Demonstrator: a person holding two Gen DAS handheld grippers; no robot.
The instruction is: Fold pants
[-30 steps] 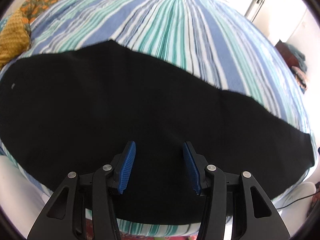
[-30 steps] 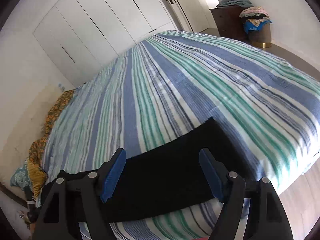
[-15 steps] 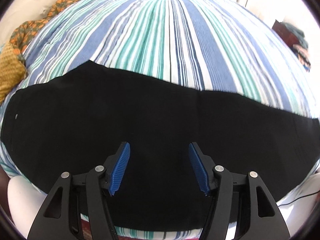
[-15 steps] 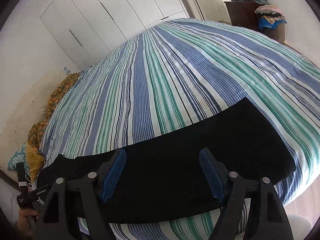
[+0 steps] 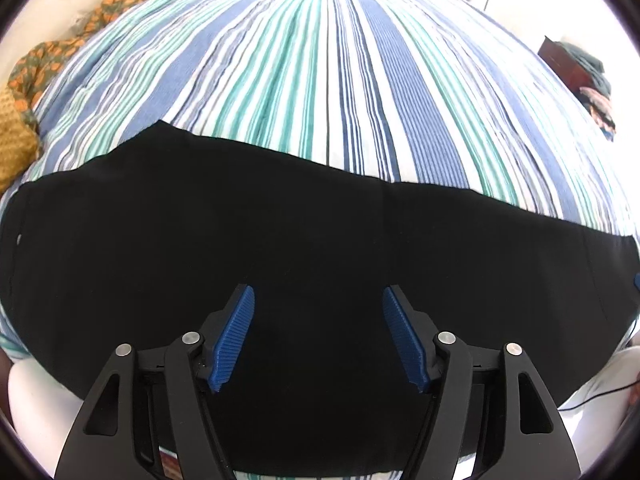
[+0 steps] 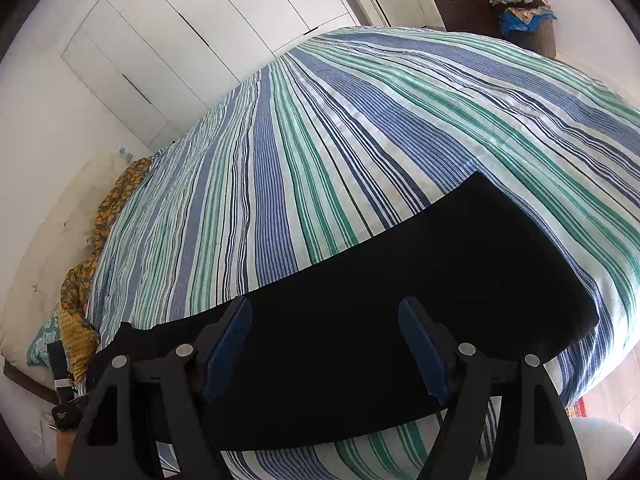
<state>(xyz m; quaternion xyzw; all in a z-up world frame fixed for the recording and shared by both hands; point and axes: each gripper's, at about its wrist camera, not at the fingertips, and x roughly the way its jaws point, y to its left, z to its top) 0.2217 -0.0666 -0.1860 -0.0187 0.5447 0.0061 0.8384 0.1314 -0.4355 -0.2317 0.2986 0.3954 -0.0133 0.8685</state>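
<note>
Black pants (image 5: 280, 232) lie flat as one long band along the near edge of a striped bed (image 5: 340, 80). My left gripper (image 5: 318, 300) hovers over their middle with its jaws opening and nothing pressed between the blue pads (image 5: 236, 332). The pants (image 6: 440, 280) also fill the lower part of the right wrist view, their end reaching the bed's right side. Over that part, my right gripper (image 6: 324, 312) is open and holds nothing.
Orange patterned cloth (image 5: 52, 56) and a yellow cushion (image 5: 12, 148) lie at the bed's far left. White wardrobe doors (image 6: 200, 40) line the wall behind the bed. A dark dresser (image 6: 468, 4) and a basket of clothes (image 6: 524, 12) stand at the far right.
The left gripper's jaws have widened and it has shifted sideways over the pants. The right gripper has sunk towards the bed, so more of the pants shows beneath it.
</note>
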